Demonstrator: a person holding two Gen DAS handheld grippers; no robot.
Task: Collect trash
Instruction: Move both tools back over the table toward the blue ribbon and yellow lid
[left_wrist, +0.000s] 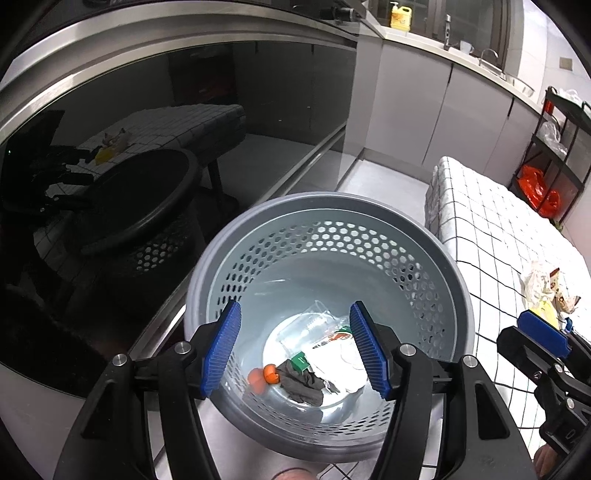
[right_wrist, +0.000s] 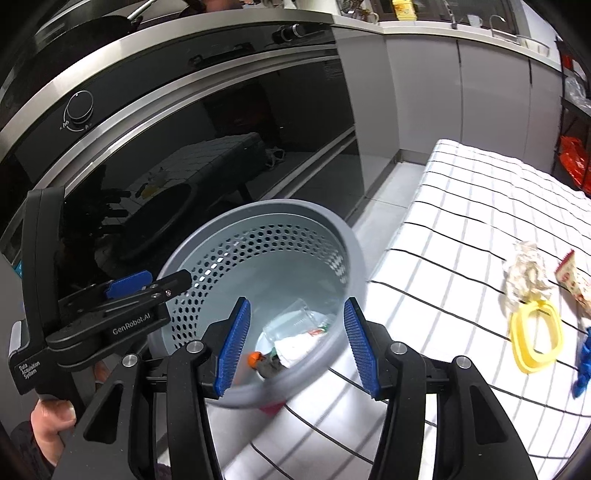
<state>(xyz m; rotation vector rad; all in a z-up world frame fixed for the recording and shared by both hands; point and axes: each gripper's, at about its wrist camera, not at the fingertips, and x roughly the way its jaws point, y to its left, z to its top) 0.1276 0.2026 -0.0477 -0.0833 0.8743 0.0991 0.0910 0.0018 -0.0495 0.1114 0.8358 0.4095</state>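
A grey perforated bin (left_wrist: 424, 236) stands on the floor beside the table. At its bottom lie a clear plastic wrapper (left_wrist: 306, 325), white paper (left_wrist: 340, 365), a dark grey rag (left_wrist: 303, 384) and an orange piece (left_wrist: 264, 376). My left gripper (left_wrist: 294, 304) hangs open above the bin with nothing between its blue pads. My right gripper (right_wrist: 296, 301) is open and empty too, over the bin's near rim (right_wrist: 258, 398) by the table edge. On the checked cloth lie crumpled paper (right_wrist: 524, 273), a yellow ring (right_wrist: 535, 339), a red-and-white packet (right_wrist: 572, 277) and a blue scrap (right_wrist: 583, 365).
A dark glass oven front (right_wrist: 184, 155) stands left of the bin, with grey cabinets (left_wrist: 406, 110) behind. The checked tablecloth (right_wrist: 461, 206) covers the table on the right. A black rack with orange bags (left_wrist: 535, 184) stands at the far right. A hand (right_wrist: 51, 424) holds the left gripper.
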